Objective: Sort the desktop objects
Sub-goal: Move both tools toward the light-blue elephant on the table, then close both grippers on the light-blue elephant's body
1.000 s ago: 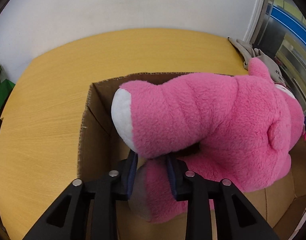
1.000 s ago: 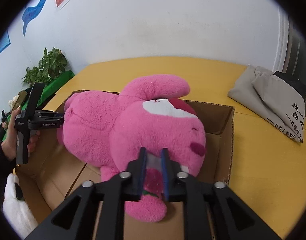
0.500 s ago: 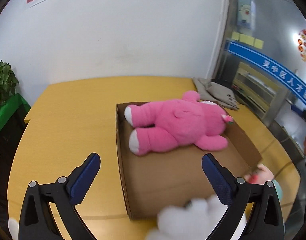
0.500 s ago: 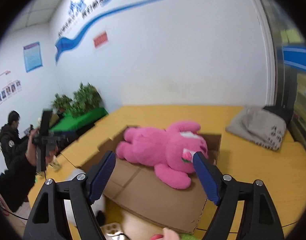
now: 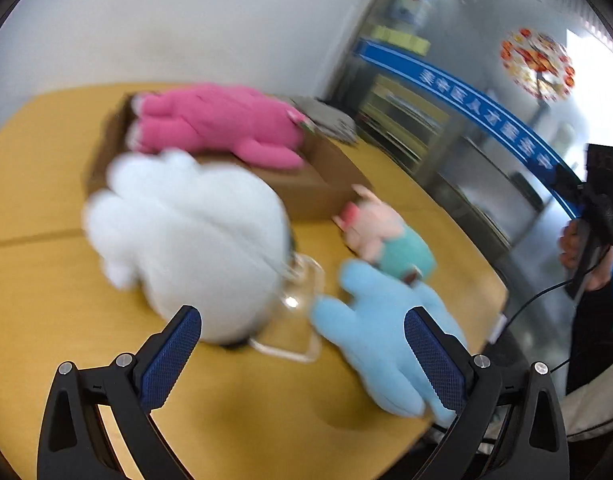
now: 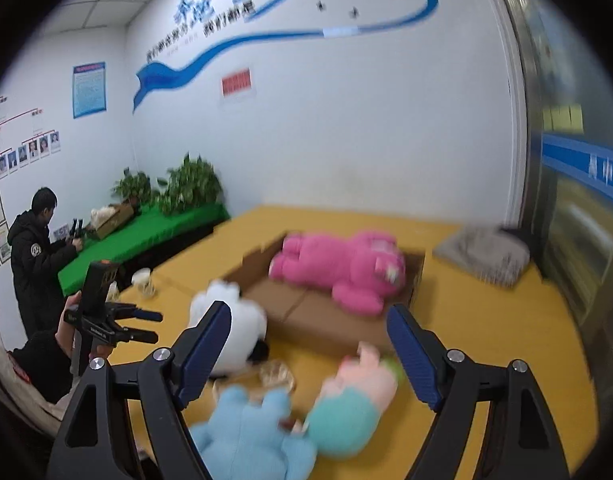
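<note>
Observed change: one second ago both hand-held grippers were clamped on the pink plush bear; both have since let go and pulled well back.

Left hand-held gripper (image 5: 302, 344): jaws spread wide, nothing held. It hovers over the yellow surface (image 5: 46, 280), aimed between two toys.

White plush toy (image 5: 186, 240): lies on the surface at 11 o'clock from the left gripper, just in front of the cardboard box (image 5: 326, 188). A clear plastic item (image 5: 298, 300), too blurred to identify, lies beside it.

Pink plush bear (image 5: 214, 124): lies on its side inside the box, at the 12 o'clock end of the surface, free of either gripper.

Light blue plush toy (image 5: 378, 332): on the surface at 1 o'clock from the left gripper, touching the pink-and-teal plush doll (image 5: 386, 236) behind it.

Right hand-held gripper (image 6: 308, 344): jaws spread wide, empty, raised over the blue toy and the doll.

Assessment: the bear's placement in the box appears complete. Three soft toys lie outside the box, so the sorting is judged partly done. Which toy comes next cannot be determined.
</note>
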Available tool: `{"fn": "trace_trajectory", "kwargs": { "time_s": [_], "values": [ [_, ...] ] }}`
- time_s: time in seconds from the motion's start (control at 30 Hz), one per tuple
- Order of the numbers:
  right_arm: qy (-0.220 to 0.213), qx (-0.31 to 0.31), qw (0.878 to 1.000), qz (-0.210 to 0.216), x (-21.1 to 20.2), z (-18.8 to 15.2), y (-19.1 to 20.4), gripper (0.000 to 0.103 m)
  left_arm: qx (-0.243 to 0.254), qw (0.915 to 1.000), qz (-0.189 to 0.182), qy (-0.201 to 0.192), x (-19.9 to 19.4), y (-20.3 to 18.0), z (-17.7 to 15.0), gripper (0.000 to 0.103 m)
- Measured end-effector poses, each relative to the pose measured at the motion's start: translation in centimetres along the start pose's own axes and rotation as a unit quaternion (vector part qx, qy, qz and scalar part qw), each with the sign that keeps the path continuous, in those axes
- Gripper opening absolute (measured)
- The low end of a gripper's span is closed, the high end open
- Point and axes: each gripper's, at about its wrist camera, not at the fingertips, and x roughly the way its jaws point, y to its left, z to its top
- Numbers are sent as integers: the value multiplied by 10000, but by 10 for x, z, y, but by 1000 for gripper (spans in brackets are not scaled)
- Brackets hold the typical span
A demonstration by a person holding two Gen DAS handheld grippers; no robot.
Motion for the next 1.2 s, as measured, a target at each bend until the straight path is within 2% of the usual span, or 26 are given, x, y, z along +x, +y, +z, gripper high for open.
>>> {"fn": "trace_trajectory", "kwargs": {
  "time_s": [0.07, 0.2, 0.3, 0.37, 0.4, 0.43, 0.47, 0.5, 0.53, 0.63, 0.77, 0.87, 0.9, 0.93, 1.0, 1.07, 1.13, 1.17, 1.2],
  "values": [
    [532, 267, 9981, 170, 21, -46, -2, 80, -92, 9992, -224, 316, 25, -14, -23, 103],
    [1425, 576, 9880, 156, 67, -118, -8, 80, -214, 9955, -418, 829, 70, -34, -56, 103],
    [1755, 835, 9808, 153, 95, -149, -17, 79, -528, 9920, -599, 973, 88, -35, -67, 102],
    [1832, 1092, 9761, 417, 108, -159, -16, 78, -619, 9912, -753, 893, 87, -34, -69, 98],
    [1801, 1164, 9754, 517, 108, -161, -13, 78, -661, 9907, -832, 849, 86, -33, -70, 90],
    [1761, 1229, 9748, 613, 107, -162, -10, 78, -702, 9901, -911, 804, 85, -32, -71, 70],
    [1718, 1204, 9759, 604, 106, -161, -4, 77, -744, 9894, -989, 760, 84, -32, -72, 59],
    [1699, 1218, 9757, 657, 106, -160, 3, 77, -705, 9908, -942, 673, 78, -32, -71, 44],
    [1696, 1257, 9742, 797, 105, -159, 9, 77, -670, 9925, -822, 610, 73, -31, -71, 34],
    [1862, 1031, 9724, 953, 108, -161, 41, 79, -902, 9921, -730, 483, 55, -14, -75, 31],
    [1837, 1007, 9699, 1240, 104, -164, 58, 79, -1120, 9905, -758, 248, 28, 5, -84, 31],
    [1696, 1118, 9734, 1059, 88, -161, 46, 79, -1184, 9907, -662, 89, 12, 14, -83, 34],
    [1654, 1173, 9745, 961, 85, -158, 39, 79, -1196, 9912, -568, 66, 10, 17, -82, 50],
    [1627, 1226, 9749, 897, 84, -156, 33, 79, -1208, 9915, -475, 42, 7, 20, -80, 71],
    [1576, 1405, 9746, 750, 89, -150, 18, 79, -1339, 9898, -476, 29, 12, 27, -78, 84],
    [1621, 1413, 9734, 787, 104, -150, 16, 79, -1417, 9886, -497, 132, 24, 30, -77, 84],
    [1679, 1458, 9716, 807, 119, -151, 14, 72, -1405, 9886, -441, 310, 39, 29, -76, 84],
    [1715, 1508, 9703, 801, 126, -153, 12, 62, -1415, 9879, -491, 394, 47, 28, -77, 84],
    [1750, 1559, 9689, 796, 134, -155, 11, 48, -1451, 9867, -589, 433, 52, 27, -77, 83]
  ]
}}
